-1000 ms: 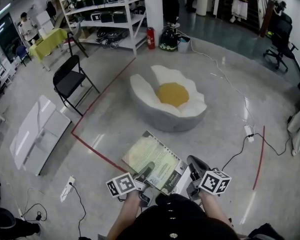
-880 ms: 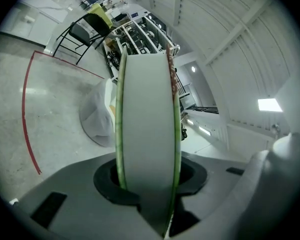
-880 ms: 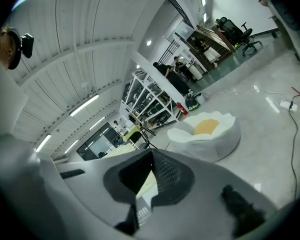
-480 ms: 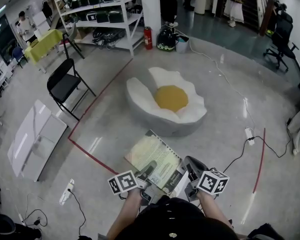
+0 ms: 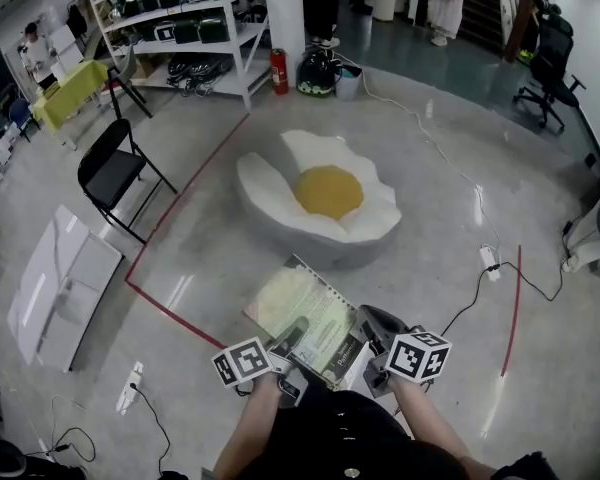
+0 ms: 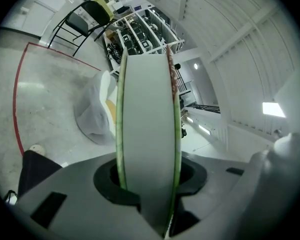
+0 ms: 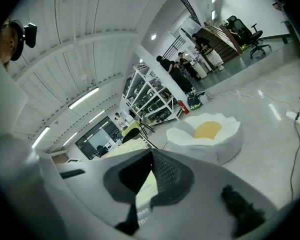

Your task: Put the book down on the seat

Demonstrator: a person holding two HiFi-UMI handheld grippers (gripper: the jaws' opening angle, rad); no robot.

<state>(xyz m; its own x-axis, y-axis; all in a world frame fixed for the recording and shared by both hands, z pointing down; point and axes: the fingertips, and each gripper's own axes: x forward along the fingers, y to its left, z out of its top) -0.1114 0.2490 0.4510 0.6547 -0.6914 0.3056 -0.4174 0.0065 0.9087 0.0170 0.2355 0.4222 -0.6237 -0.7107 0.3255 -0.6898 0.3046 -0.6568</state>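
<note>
A thin book (image 5: 302, 310) with a pale green cover and spiral spine is held level over the floor by both grippers. My left gripper (image 5: 290, 336) is shut on its near edge. In the left gripper view the book's edge (image 6: 147, 129) stands upright between the jaws of that gripper (image 6: 147, 186). My right gripper (image 5: 372, 322) is shut on the book's near right corner, and that corner (image 7: 141, 189) shows in the jaws of the right gripper (image 7: 147, 181). The seat, a white egg-shaped beanbag (image 5: 325, 203) with a yellow centre, lies on the floor ahead, also visible as the beanbag (image 7: 207, 134).
A black folding chair (image 5: 110, 173) stands to the left, and white panels (image 5: 55, 288) lie on the floor. Red tape (image 5: 175, 213) runs past the seat. A power strip with cable (image 5: 490, 258) lies to the right. Shelving (image 5: 180, 23) and a fire extinguisher (image 5: 279, 71) stand behind.
Both grippers and the book have moved forward together toward the beanbag, which has shifted left in the head view. The grip on the book looks the same.
</note>
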